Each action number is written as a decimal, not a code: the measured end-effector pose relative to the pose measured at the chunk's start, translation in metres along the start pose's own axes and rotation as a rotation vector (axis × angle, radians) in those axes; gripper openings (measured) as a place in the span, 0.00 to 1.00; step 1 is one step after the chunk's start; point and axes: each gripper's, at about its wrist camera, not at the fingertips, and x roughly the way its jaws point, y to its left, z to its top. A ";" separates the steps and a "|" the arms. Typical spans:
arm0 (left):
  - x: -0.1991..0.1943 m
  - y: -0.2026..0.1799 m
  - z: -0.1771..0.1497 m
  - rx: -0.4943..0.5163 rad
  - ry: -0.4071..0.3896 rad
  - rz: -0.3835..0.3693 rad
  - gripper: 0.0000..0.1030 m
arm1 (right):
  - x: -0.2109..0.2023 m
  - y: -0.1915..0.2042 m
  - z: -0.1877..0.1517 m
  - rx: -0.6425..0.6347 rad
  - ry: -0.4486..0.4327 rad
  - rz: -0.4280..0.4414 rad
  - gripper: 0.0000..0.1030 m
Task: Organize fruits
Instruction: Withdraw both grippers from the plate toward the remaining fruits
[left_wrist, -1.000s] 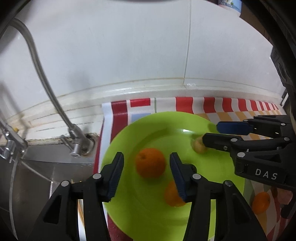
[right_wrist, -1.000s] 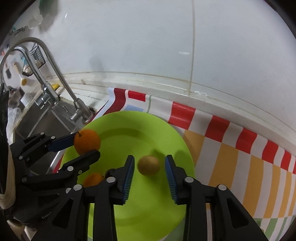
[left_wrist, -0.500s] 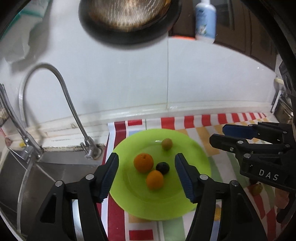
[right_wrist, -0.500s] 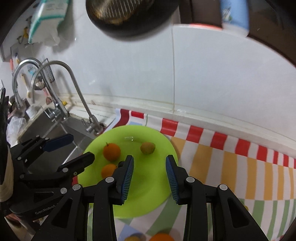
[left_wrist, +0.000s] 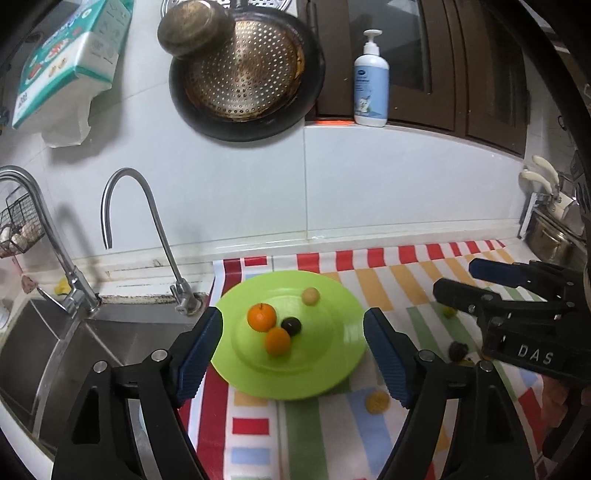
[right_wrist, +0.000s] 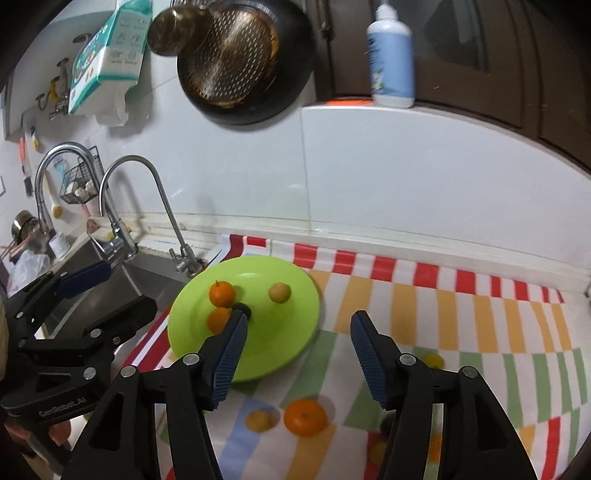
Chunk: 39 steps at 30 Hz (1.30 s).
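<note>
White letters "DAS" stand on the black body of the right claw (left_wrist: 461, 284) in the left wrist view, and "GenRobot.AI" on the left claw (right_wrist: 107, 290) body in the right wrist view.

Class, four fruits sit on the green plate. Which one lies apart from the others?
The pale yellow fruit lies alone toward the back of the green plate. The two oranges and the dark fruit cluster together.
</note>
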 end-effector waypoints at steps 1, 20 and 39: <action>-0.003 -0.002 -0.002 -0.003 0.002 -0.005 0.77 | -0.006 -0.001 -0.003 0.005 -0.007 -0.010 0.58; -0.031 -0.051 -0.046 0.076 -0.008 -0.004 0.85 | -0.069 -0.038 -0.067 0.103 -0.052 -0.223 0.65; -0.011 -0.071 -0.083 0.168 0.032 -0.068 0.84 | -0.065 -0.043 -0.113 0.067 0.000 -0.211 0.65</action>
